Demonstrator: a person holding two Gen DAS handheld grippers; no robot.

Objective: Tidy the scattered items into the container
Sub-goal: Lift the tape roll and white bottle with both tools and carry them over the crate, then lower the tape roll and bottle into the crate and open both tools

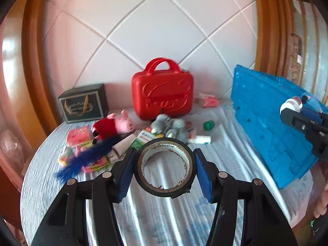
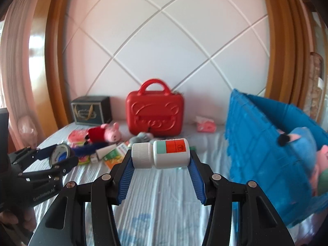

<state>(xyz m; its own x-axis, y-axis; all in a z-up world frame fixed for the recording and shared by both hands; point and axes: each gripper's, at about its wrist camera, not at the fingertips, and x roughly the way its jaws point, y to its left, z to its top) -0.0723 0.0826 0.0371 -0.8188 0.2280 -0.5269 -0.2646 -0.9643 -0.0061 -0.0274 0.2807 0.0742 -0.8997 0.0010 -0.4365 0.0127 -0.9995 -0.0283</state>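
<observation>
My left gripper point(image 1: 165, 167) is shut on a roll of black tape point(image 1: 164, 187), held above the striped bed cover; the same roll point(image 2: 60, 154) shows at the left of the right wrist view. My right gripper point(image 2: 161, 156) is shut on a white pill bottle point(image 2: 161, 153) with a ribbed cap and a green and red label, lying crosswise between the pads. The blue crate point(image 1: 266, 119) stands at the right, and its inside point(image 2: 256, 143) holds a blue and pink plush toy point(image 2: 301, 145). The right gripper with the bottle point(image 1: 292, 105) hangs in front of the crate.
On the bed lie a pig plush point(image 1: 114, 124), a grey plush point(image 1: 170, 126), a blue feathery toy point(image 1: 86, 157), small boxes point(image 1: 79, 136), a green cap point(image 1: 208, 125) and a pink tissue pack point(image 1: 207, 100). A red case point(image 1: 163, 92) and a dark gift box point(image 1: 84, 104) stand by the headboard.
</observation>
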